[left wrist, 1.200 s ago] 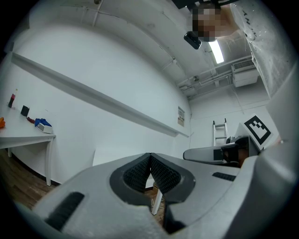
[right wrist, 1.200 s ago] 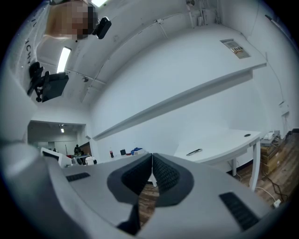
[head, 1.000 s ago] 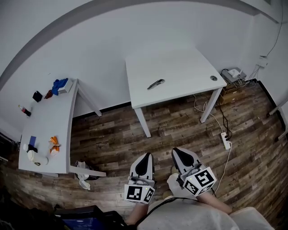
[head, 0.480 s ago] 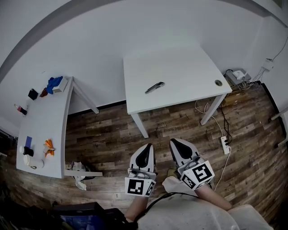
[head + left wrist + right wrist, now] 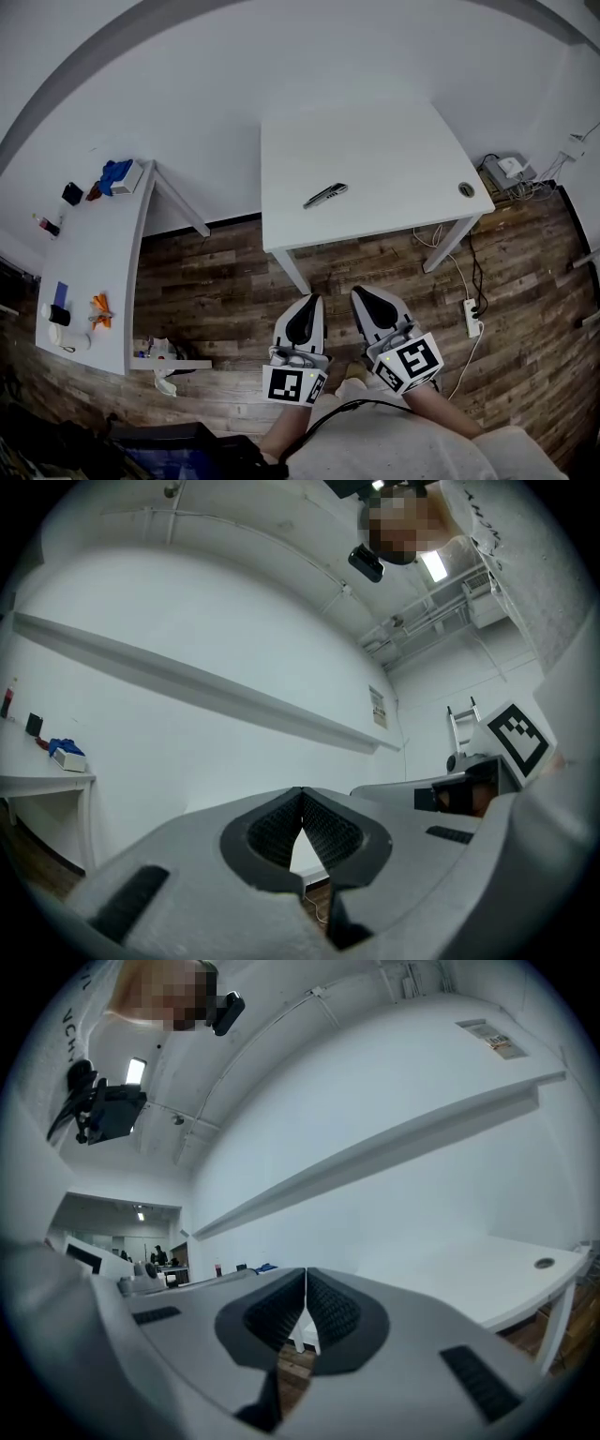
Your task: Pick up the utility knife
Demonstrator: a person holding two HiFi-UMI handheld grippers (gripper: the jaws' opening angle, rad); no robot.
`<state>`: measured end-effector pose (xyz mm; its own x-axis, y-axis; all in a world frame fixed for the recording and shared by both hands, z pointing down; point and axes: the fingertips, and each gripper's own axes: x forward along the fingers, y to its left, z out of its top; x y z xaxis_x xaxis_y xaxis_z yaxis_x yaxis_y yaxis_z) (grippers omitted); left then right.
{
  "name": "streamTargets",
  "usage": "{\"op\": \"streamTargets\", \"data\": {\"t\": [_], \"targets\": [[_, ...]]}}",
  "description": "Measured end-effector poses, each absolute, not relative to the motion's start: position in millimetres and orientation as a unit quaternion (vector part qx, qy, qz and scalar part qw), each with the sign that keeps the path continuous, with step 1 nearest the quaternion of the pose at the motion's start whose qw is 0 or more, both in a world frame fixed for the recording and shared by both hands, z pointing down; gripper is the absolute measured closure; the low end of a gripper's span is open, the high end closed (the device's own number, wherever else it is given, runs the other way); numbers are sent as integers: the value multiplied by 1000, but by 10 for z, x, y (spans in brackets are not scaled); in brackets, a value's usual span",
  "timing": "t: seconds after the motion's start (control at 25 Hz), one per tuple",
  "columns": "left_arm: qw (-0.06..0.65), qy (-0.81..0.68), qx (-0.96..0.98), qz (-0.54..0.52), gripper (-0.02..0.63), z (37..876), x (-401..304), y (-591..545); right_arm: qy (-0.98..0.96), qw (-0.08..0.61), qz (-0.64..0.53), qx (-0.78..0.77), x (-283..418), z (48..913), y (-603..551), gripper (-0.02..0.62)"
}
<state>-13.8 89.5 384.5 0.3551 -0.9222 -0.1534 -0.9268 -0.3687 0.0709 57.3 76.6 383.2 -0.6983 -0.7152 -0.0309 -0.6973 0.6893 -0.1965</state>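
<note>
The utility knife, dark with a grey body, lies at a slant near the middle of the white table in the head view. Both grippers are held side by side over the wooden floor, short of the table's near edge. My left gripper is shut with nothing between its pads. My right gripper is shut and empty too. In the right gripper view the table's top and its cable hole show ahead at the right. The knife is not seen in either gripper view.
A second white table at the left carries a blue cloth, an orange tool and small items. A power strip and cables lie on the floor right of the table leg. A person's knees fill the bottom edge.
Both grippers have moved forward toward the white table, which now sits lower and larger in the head view. Both stay shut.
</note>
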Motion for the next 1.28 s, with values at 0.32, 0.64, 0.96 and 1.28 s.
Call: {"op": "streamTargets", "data": {"t": [0.32,0.64,0.96,1.28], "targets": [[0,576,-814,73,603,3958,-159,737,925,45,-101,-363,510,3931,616,588],[-1,572,-817,72,603,3955,-142,535,925,40,-107,-362,501,3976,437,588],[-8,564,-822,74,603,4015,-205,87,925,27,-113,-362,420,4069,58,588],[-15,554,-830,68,603,4086,-324,-433,917,17,-117,-382,292,4147,-440,588]]}}
